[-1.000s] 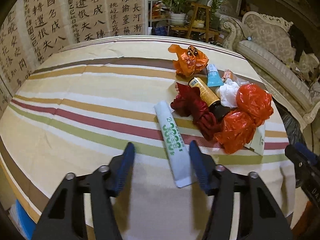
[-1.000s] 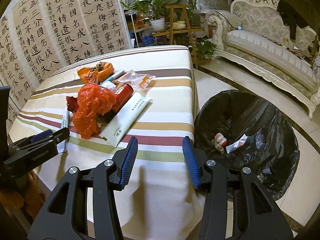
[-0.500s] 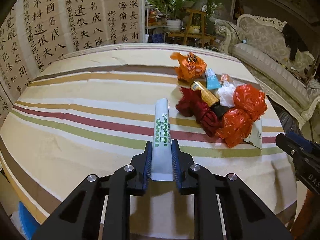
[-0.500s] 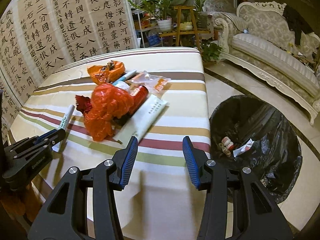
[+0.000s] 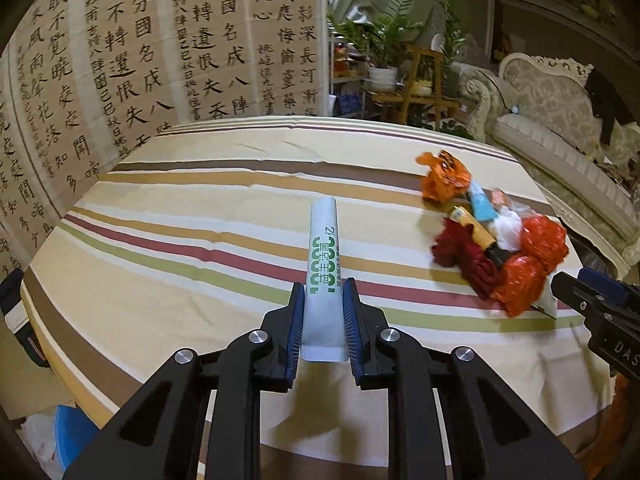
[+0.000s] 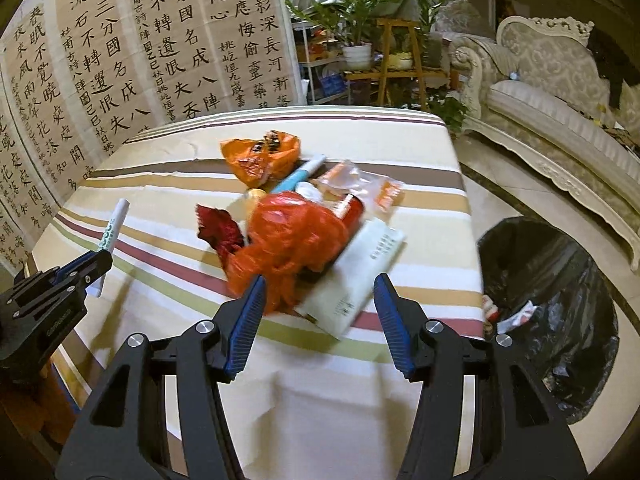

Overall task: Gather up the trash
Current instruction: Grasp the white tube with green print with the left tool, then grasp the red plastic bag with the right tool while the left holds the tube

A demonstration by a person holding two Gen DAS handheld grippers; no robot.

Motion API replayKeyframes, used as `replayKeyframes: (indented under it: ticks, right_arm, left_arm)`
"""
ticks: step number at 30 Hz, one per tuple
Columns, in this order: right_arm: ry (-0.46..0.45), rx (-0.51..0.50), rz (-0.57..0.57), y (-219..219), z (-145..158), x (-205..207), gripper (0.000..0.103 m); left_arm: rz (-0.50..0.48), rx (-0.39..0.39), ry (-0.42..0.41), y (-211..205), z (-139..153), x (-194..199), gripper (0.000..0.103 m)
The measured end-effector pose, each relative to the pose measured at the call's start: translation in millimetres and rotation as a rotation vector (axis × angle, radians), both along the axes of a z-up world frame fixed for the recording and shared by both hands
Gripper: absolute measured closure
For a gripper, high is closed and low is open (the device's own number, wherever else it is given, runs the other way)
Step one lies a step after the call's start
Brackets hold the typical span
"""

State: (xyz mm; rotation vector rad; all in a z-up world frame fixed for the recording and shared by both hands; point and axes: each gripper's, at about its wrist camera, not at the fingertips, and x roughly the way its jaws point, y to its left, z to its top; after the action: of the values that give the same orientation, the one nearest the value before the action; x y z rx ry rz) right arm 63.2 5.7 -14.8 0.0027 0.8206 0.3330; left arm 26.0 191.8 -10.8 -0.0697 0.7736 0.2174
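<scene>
My left gripper is shut on a white tube with green print, lifted above the striped tablecloth; the same tube shows at the left of the right wrist view. A trash pile lies to the right: red-orange plastic bags, a dark red wrapper, an orange snack bag, a blue tube and a flat white packet. My right gripper hovers over the pile's near edge, its jaws opening, nothing pressed between them.
A bin lined with a black bag stands on the floor right of the table, with a few scraps inside. A pale sofa, a plant stand and a calligraphy screen lie beyond. A blue object sits below the table's near left edge.
My left gripper closed on the white tube and raised it off the cloth. My right gripper moved left from beside the bin to over the trash pile, and its jaws widened.
</scene>
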Motion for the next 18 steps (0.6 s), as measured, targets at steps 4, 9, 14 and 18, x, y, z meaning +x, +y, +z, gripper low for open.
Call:
replayKeyframes:
  ticks: [4,9,14,18]
  right_arm:
    - [0.006,0.014,-0.004,10.3,0.2,8.8,0.048]
    - [0.026,0.042,-0.014,19.2,-3.3,19.0,0.048]
    - [0.015,0.026,-0.018,27.0,-4.8,19.3,0.06]
    - [-0.007,0.009,-0.011,31.5,-1.6,14.9,0.069]
  left_arm:
    - [0.017,0.003,-0.014,9.1,2.2,-1.1,0.082]
    - [0.019,-0.013,-0.007,15.3,-2.5,0.5,0.082]
    - [0.007,-0.029,0.002,13.9,-8.2,-0.2,0.082]
    - [-0.004,-0.037,-0.001,11.4,-8.7,-2.1,0.082]
